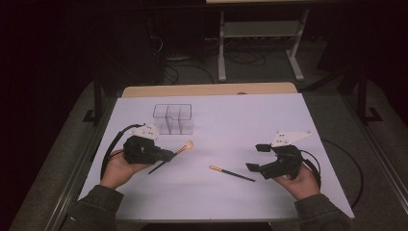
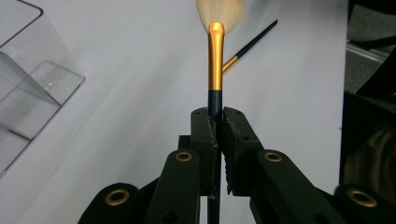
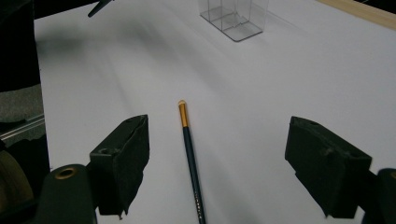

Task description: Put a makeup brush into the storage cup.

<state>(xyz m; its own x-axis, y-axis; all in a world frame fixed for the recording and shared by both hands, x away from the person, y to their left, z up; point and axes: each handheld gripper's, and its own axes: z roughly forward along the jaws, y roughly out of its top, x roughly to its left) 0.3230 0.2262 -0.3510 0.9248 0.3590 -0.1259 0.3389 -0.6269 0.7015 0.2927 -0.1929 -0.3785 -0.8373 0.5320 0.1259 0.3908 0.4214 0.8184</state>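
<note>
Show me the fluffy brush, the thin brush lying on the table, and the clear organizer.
fluffy brush (image 2: 215, 60), left gripper view, gold ferrule.
thin brush (image 3: 190, 154), right gripper view, dark handle.
clear organizer (image 1: 173, 119), high view, front wall.

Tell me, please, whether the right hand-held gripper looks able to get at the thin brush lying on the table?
Probably yes: the right hand-held gripper is open, the thin brush lies between its jaws, and nothing blocks it.

Table (image 1: 288, 125) is covered by a white sheet; a bare wood strip is left exposed along the far edge. A clear divided organizer (image 1: 173, 119) is set on the sheet, left of centre, toward the far side. A thin dark brush (image 1: 232, 173) with a gold ferrule is laid flat near the front, right of centre.
</note>
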